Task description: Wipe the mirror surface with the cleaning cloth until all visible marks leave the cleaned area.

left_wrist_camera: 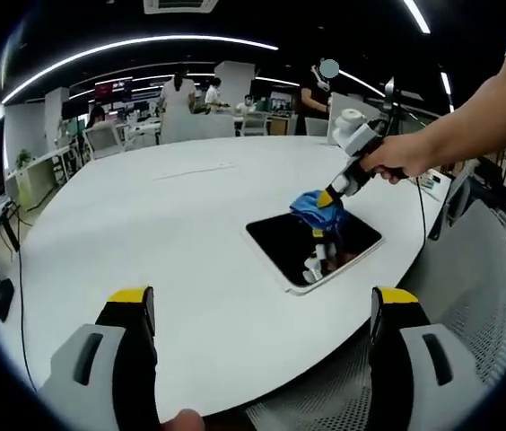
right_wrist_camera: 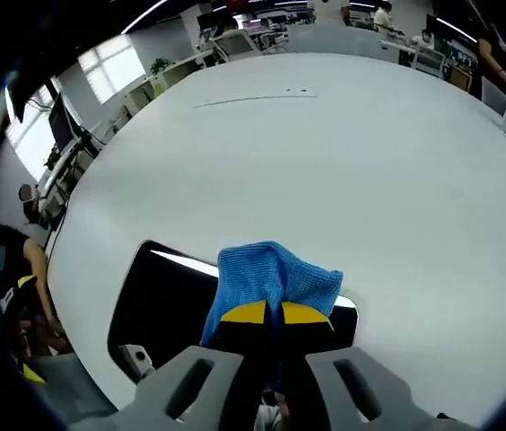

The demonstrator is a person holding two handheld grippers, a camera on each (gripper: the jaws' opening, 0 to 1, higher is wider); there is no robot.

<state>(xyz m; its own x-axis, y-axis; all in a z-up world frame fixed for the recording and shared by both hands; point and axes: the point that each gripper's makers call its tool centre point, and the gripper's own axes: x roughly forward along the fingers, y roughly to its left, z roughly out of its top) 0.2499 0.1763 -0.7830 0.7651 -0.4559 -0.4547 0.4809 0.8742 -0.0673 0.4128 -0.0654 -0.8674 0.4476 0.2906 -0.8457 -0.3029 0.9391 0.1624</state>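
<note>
- Left gripper view: your left gripper (left_wrist_camera: 262, 314) hangs over the white table (left_wrist_camera: 145, 224), jaws wide apart and holding nothing. Across it, your right gripper (left_wrist_camera: 332, 196) presses the blue cleaning cloth (left_wrist_camera: 314, 206) onto the mirror (left_wrist_camera: 311, 242).
- Right gripper view: your jaws are clamped together on the cleaning cloth (right_wrist_camera: 271, 274), over the mirror's (right_wrist_camera: 163, 301) dark surface.

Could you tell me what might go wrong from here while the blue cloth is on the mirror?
1. The flat dark rectangular mirror lies loose near the curved edge of the white table; a hard stroke might push it toward that edge.
2. The right gripper pinches only a bunched part of the blue microfibre cleaning cloth, so the yellow fingertips could scrape the glass.
3. The left gripper hangs open, away from the mirror, not steadying it.
</note>
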